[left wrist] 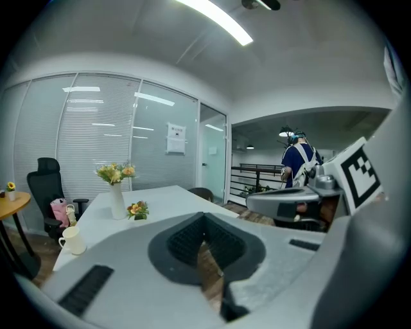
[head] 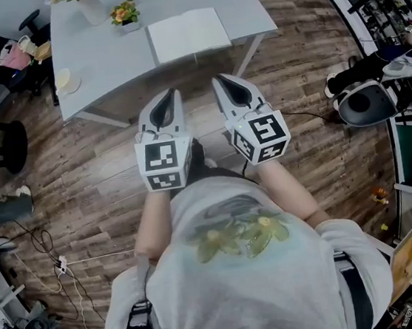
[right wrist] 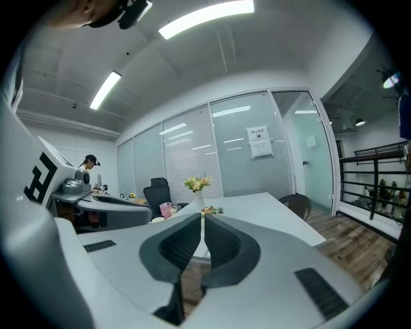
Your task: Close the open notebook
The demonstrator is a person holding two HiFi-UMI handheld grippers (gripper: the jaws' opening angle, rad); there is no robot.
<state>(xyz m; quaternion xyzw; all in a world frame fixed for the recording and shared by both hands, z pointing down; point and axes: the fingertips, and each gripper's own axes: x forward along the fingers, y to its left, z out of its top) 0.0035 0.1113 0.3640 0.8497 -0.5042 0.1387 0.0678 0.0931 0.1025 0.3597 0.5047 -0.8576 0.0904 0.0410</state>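
Notebook [head: 188, 34] lies open on the table [head: 104, 61] at upper centre, well apart from left gripper [head: 174, 92] and right gripper [head: 218, 79], both pressed together and empty, whose shut tips could shove it toward the table's edge instead of lifting a cover.

Grey left gripper [head: 174, 92], right gripper [head: 218, 79], b&w cubes [head: 165, 162]; white floral tee [head: 242, 275].

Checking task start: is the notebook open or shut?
Open: the notebook lies spread flat on the table, white pages facing up.
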